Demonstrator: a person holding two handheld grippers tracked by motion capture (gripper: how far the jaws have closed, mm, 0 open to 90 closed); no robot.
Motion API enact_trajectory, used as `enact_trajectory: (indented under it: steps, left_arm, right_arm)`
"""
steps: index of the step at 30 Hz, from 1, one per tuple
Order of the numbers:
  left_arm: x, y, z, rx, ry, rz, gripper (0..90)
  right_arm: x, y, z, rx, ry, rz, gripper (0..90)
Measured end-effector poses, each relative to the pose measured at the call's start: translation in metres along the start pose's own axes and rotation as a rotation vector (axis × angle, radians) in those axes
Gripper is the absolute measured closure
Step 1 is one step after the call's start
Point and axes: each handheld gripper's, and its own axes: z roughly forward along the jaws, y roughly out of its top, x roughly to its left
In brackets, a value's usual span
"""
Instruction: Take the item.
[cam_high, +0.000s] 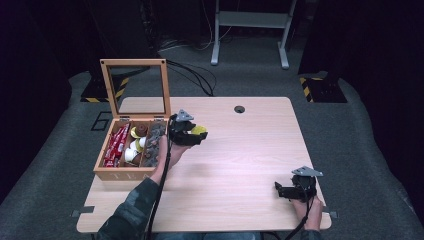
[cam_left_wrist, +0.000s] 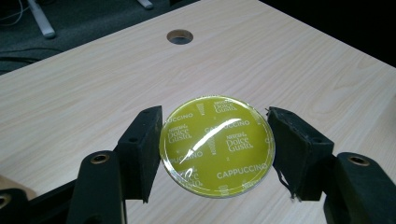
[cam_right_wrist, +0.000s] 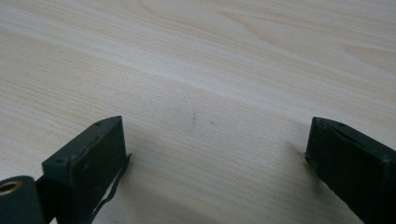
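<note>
I have the yellow-green coffee capsule (cam_left_wrist: 217, 145) clamped rim-to-rim in my left gripper (cam_left_wrist: 215, 151) above the table (cam_left_wrist: 93, 93), right gripper (cam_right_wrist: 215, 154) released and empty; it looks light, rigid-walled, slick-foiled, so the rim seems safest.

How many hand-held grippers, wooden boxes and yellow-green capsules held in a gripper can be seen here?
Hand-held grippers: 2, left hand-held gripper and right hand-held gripper
Wooden box: 1
Held yellow-green capsule: 1
Total: 4
</note>
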Motion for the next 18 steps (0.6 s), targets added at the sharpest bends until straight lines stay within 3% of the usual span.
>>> enact_trajectory:
  steps: [18]
  left_arm:
    - [-0.020,-0.010,0.044,0.036,-0.021,0.019,37.8]
  right_arm:
    - [0.000,0.000,0.000,0.000,-0.001,-0.001,4.4]
